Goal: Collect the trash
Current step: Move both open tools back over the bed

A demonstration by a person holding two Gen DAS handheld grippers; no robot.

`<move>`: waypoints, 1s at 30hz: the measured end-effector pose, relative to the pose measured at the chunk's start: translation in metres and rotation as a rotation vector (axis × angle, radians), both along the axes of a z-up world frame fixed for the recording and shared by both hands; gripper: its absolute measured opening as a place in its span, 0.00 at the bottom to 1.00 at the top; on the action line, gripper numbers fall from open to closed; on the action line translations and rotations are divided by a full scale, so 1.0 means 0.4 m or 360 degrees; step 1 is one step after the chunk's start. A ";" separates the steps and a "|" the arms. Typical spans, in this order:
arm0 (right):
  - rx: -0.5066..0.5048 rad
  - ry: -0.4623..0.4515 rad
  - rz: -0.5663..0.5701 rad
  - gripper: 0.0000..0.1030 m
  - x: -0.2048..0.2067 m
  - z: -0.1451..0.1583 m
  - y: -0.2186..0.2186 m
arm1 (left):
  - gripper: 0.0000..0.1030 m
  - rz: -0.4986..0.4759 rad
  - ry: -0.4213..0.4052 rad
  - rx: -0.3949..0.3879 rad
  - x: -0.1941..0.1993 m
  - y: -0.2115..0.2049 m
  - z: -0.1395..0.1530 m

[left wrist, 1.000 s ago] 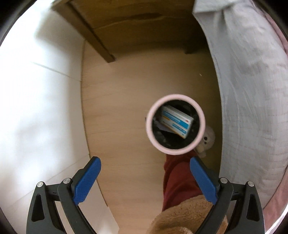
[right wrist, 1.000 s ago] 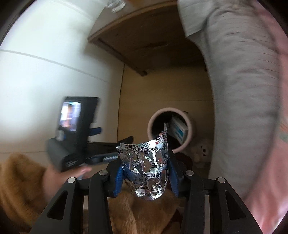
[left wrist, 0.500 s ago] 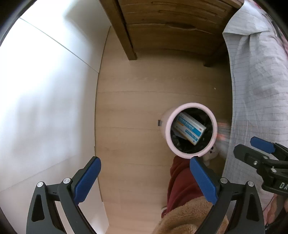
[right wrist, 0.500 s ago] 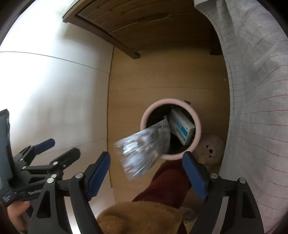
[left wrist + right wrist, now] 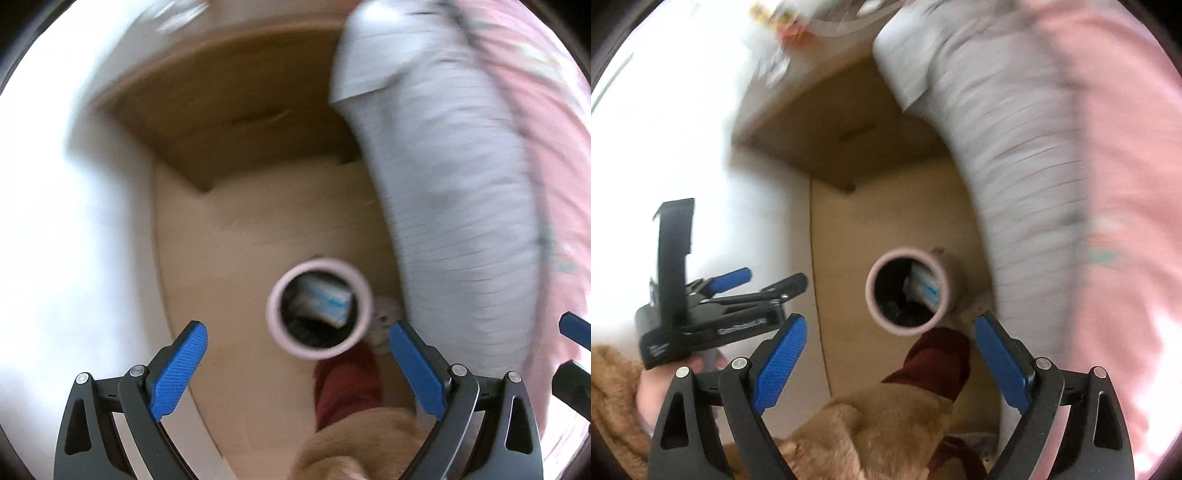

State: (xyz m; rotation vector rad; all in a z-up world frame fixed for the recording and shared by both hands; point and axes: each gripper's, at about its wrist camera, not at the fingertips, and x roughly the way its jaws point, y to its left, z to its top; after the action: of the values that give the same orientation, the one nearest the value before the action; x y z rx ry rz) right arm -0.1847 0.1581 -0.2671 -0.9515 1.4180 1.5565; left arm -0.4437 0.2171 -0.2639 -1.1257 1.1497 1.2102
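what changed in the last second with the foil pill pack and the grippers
The right hand-held gripper let go of the foil blister pack: a second ago it was clamped on it, now it is open and empty. Both grippers pulled back from the pink bin. The left hand-held gripper stayed open; the blue-and-white box remains inside.

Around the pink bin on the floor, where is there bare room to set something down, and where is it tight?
Bare wooden floor lies left of and beyond the round pink-rimmed trash bin, bordered by the white wall and the brown wooden cabinet. It is crowded on the bin's right and near side: grey bedding, a small white plush toy and a dark red trouser leg.
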 end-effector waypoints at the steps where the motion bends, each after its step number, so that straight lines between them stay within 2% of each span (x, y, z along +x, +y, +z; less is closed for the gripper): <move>1: 0.0028 -0.0005 -0.0054 0.89 0.038 0.036 -0.010 | 0.96 -0.0098 -0.0029 0.0033 0.057 0.018 0.032; 5: 0.0125 -0.0074 -0.0350 0.89 0.215 0.158 -0.080 | 0.96 -0.0457 -0.0153 0.0140 0.282 0.055 0.137; 10: 0.0205 -0.0166 -0.0927 0.89 0.503 0.268 -0.226 | 0.96 -0.1030 -0.0226 0.0237 0.621 0.041 0.249; 14: 0.0238 -0.0215 -0.1324 0.89 0.703 0.318 -0.379 | 0.96 -0.1369 -0.0280 0.0250 0.832 -0.012 0.290; 18: 0.0285 -0.0352 -0.1609 0.89 0.814 0.361 -0.526 | 0.96 -0.1692 -0.0323 0.0226 1.042 -0.115 0.308; 20: 0.0293 -0.0397 -0.1772 0.89 0.863 0.366 -0.609 | 0.96 -0.1792 -0.0339 0.0215 1.115 -0.155 0.308; 25: 0.0252 -0.0401 -0.2163 0.89 0.964 0.340 -0.791 | 0.96 -0.2005 -0.0349 0.0157 1.284 -0.273 0.279; 27: 0.0232 -0.0396 -0.2291 0.90 1.009 0.319 -0.855 | 0.96 -0.2063 -0.0342 0.0151 1.331 -0.313 0.266; 30: 0.0181 -0.0399 -0.2388 0.90 1.084 0.277 -0.909 | 0.96 -0.2114 -0.0315 0.0145 1.388 -0.352 0.244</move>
State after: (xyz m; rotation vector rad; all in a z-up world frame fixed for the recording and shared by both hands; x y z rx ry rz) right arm 0.2488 -0.2054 -0.1563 0.1292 1.2565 0.3384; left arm 0.1115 0.0762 -0.1662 -0.2076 1.2843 0.0973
